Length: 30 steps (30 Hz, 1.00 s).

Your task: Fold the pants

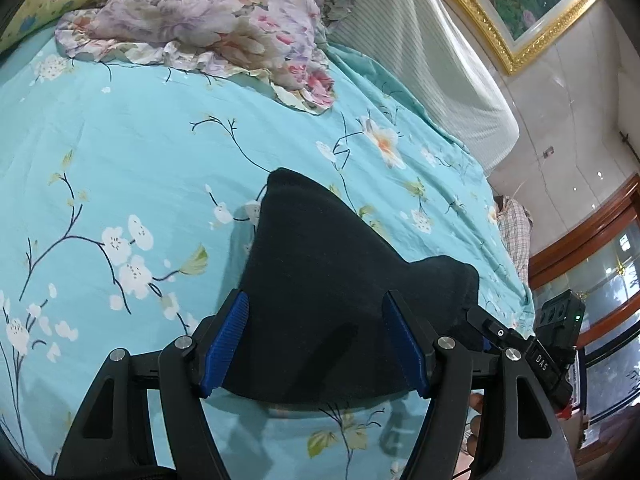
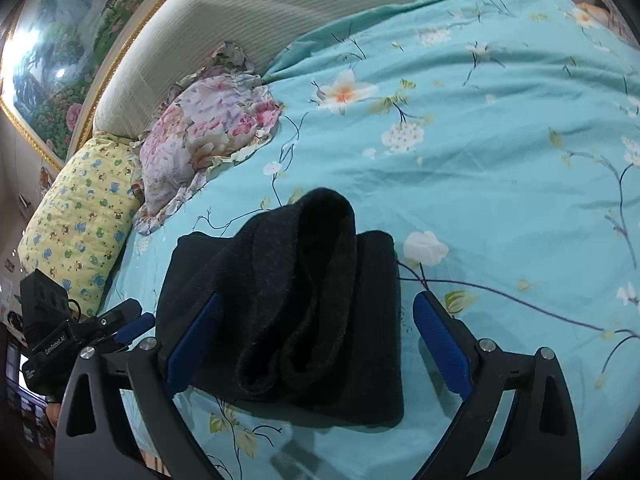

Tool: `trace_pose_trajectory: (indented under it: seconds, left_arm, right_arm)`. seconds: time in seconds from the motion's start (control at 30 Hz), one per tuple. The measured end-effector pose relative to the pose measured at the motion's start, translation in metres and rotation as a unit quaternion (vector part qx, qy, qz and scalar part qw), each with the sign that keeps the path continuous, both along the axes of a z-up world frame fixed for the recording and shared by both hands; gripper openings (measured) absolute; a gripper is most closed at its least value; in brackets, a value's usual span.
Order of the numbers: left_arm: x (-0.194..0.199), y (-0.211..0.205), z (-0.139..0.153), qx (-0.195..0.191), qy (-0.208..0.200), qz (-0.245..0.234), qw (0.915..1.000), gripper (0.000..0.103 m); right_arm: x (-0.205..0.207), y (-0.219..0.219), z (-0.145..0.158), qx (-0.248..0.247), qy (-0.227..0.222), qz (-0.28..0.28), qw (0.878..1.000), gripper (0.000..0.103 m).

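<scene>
Reading "DAS" on a small black block (image 1: 543, 360) beside the left gripper (image 1: 326, 346), and something like "GenRobot.AI" on the black unit (image 2: 50, 350) by the right gripper (image 2: 320, 350); the second label is small and only partly legible.

Black pants (image 2: 296, 312) are lying folded into a compact bundle on the bed's turquoise flowered sheet (image 2: 500, 168), with a looser fold humping up on top of the flatter layers. No container is showing in either view.

The left gripper's blue pads (image 1: 226, 350) are standing apart, with the pants (image 1: 316, 300) filling the gap between them; whether the pads are pressing the cloth I cannot tell. The right gripper is standing wide: one pad (image 2: 442, 350) is sitting clear of the bundle with bare sheet between, while the other pad is lying against the bundle's edge, partly behind the cloth.

Beyond the pants, a pink-and-lilac floral pillow (image 2: 208, 136) and a yellow patterned pillow (image 2: 80, 216) are resting near a pale ribbed headboard (image 2: 248, 12), under a gold-framed painting (image 1: 524, 4).
</scene>
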<state>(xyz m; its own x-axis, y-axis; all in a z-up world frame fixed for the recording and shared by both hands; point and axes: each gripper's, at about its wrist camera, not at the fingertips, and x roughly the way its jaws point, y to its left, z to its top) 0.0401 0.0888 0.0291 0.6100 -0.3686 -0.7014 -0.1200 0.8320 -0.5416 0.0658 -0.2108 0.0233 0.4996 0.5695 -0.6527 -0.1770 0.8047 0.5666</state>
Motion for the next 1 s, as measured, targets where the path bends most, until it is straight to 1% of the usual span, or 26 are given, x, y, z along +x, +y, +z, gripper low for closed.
trace_pose_trajectory:
  seconds: [0.13,0.3,0.4,0.67,0.77,0.9,1.0]
  left_arm:
    - [0.007,0.002,-0.004,0.007,0.006,-0.001,1.0,0.072]
    - [0.017,0.002,-0.011,0.003,0.018,-0.007,0.9998,0.073]
    - [0.023,0.001,-0.017,0.002,0.028,-0.011,0.9995,0.074]
    - [0.037,-0.005,-0.027,0.009,0.043,-0.017,0.9989,0.074]
    - [0.044,-0.007,-0.032,0.008,0.051,-0.019,0.9985,0.075]
    - [0.052,-0.008,-0.041,0.004,0.065,-0.022,0.9976,0.075]
    - [0.057,-0.008,-0.05,-0.007,0.075,-0.021,0.997,0.075]
  right_arm:
    - [0.003,0.0,-0.009,0.004,0.017,-0.008,1.0,0.096]
    - [0.006,-0.001,-0.02,0.02,0.046,-0.01,0.999,0.096]
    - [0.007,0.0,-0.027,0.02,0.06,-0.009,0.998,0.096]
    - [0.008,-0.002,-0.032,0.031,0.061,0.001,0.998,0.096]
    - [0.008,-0.001,-0.032,0.029,0.058,0.005,0.998,0.093]
    - [0.008,-0.001,-0.034,0.033,0.056,0.015,0.998,0.084]
    - [0.007,-0.001,-0.035,0.038,0.055,0.021,0.998,0.08]
